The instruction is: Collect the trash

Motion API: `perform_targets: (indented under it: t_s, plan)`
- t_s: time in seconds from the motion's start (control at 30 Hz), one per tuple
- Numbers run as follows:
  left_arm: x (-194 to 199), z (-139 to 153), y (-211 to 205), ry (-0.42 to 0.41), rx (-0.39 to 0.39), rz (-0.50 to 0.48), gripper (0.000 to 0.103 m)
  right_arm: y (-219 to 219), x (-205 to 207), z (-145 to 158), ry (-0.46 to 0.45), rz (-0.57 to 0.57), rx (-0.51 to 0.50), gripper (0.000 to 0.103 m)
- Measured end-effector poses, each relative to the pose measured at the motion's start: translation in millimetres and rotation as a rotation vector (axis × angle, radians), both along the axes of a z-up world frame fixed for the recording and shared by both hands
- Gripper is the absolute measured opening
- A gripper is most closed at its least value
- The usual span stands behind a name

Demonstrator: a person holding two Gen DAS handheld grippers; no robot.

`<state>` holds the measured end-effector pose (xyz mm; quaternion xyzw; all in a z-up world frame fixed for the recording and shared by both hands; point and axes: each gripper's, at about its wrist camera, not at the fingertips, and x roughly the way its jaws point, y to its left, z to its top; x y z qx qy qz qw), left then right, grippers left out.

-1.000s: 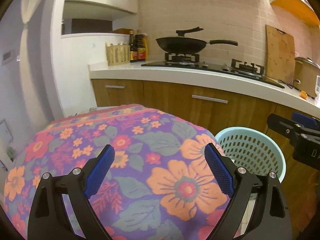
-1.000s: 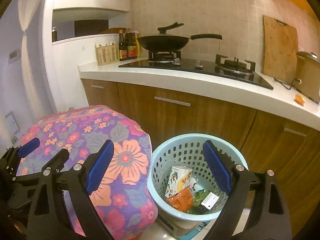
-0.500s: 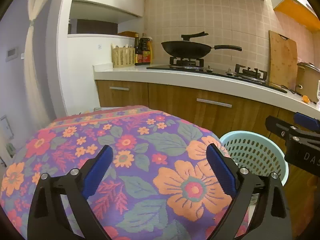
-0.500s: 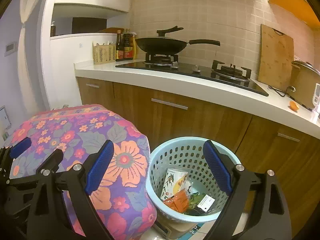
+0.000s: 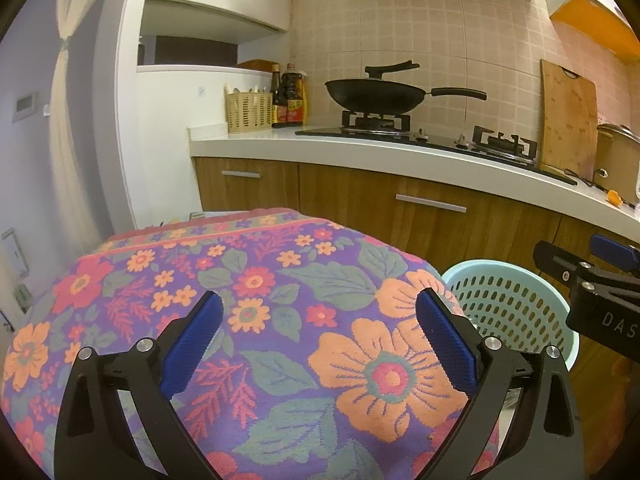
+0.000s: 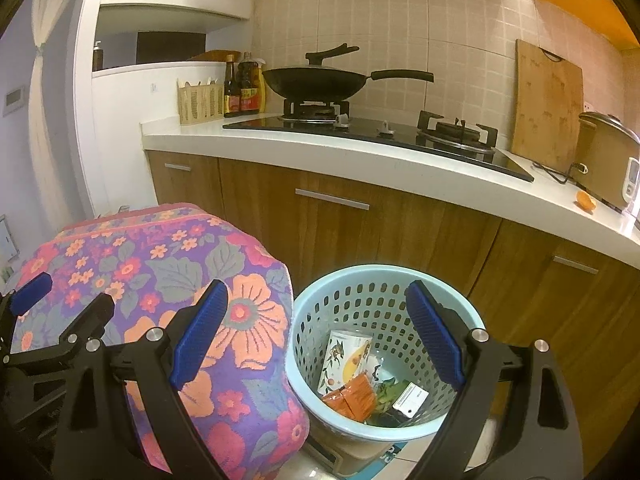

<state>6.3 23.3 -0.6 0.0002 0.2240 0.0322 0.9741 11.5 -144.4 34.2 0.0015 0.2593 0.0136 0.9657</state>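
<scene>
A light blue perforated trash basket stands on the floor by the cabinets; it also shows in the left wrist view. Inside lie a printed carton, an orange wrapper and a small white card. My right gripper is open and empty, raised above the basket's left rim. My left gripper is open and empty above a table covered by a floral cloth. The right gripper's side shows at the right edge of the left wrist view.
The floral-covered table stands just left of the basket. Behind run wooden cabinets under a white counter with a wok on the stove, sauce bottles, a cutting board, a rice cooker and an orange scrap.
Both grippers have risen and tilted up a little, so the counter and wall sit lower in view. Both stay open and empty. The basket's contents are unchanged.
</scene>
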Motion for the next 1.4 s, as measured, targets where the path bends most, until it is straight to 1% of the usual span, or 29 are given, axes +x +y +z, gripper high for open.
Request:
perform_targets:
  t_s: [0.87, 1.4]
  plan:
    - [2.7, -1.7, 0.5, 0.014, 0.003, -0.002, 0.095, 2.1, 2.2, -7.5, 0.015, -0.004, -0.001, 0.086]
    - [0.2, -1.7, -2.0, -0.001, 0.010, -0.015, 0.095, -3.2, 1.0, -6.9, 0.009, -0.020, 0.000, 0.086]
